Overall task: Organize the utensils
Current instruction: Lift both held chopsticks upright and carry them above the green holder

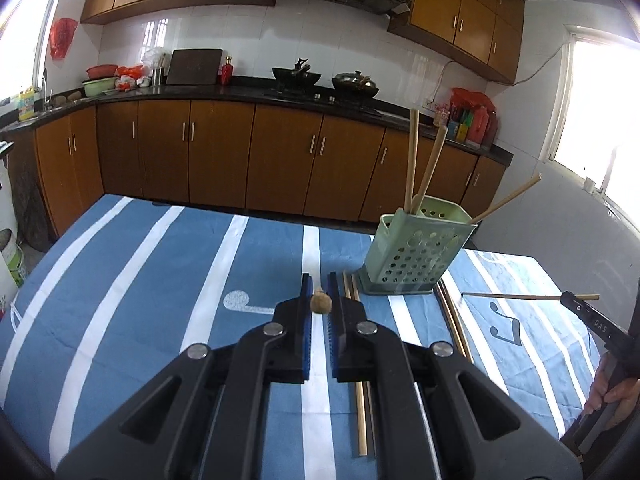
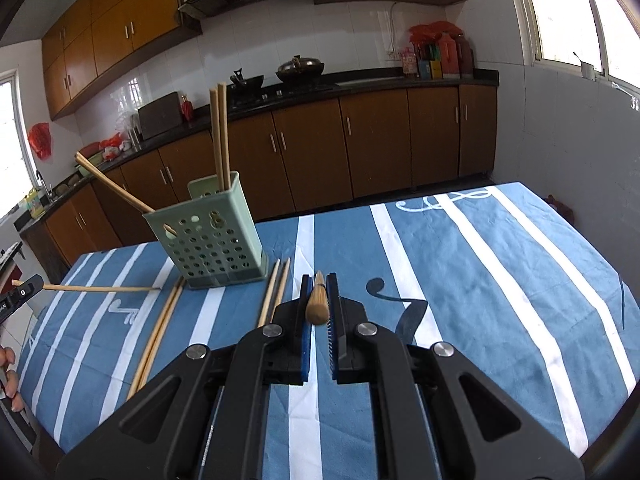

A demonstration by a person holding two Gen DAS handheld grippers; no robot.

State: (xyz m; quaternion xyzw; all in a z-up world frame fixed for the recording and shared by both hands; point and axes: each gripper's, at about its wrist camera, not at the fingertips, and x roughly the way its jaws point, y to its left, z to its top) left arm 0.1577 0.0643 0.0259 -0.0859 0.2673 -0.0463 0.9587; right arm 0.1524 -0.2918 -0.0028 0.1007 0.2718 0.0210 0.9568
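Left wrist view: my left gripper (image 1: 319, 300) has its fingers clamped on one chopstick (image 1: 320, 304), seen end-on. Two loose chopsticks (image 1: 362, 412) lie at 5 o'clock of it on the tabletop (image 1: 140, 280); the green holder (image 1: 416, 256) stands at 2 o'clock. Right gripper (image 2: 319, 298) fingers are likewise clamped on a chopstick (image 2: 317, 300). I judge the sticks light, stiff, smooth; grip mid-shaft. Open room lies right of the holder.

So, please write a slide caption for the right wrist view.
Right gripper grips one wooden chopstick above striped blue cloth, near perforated green plastic holder.
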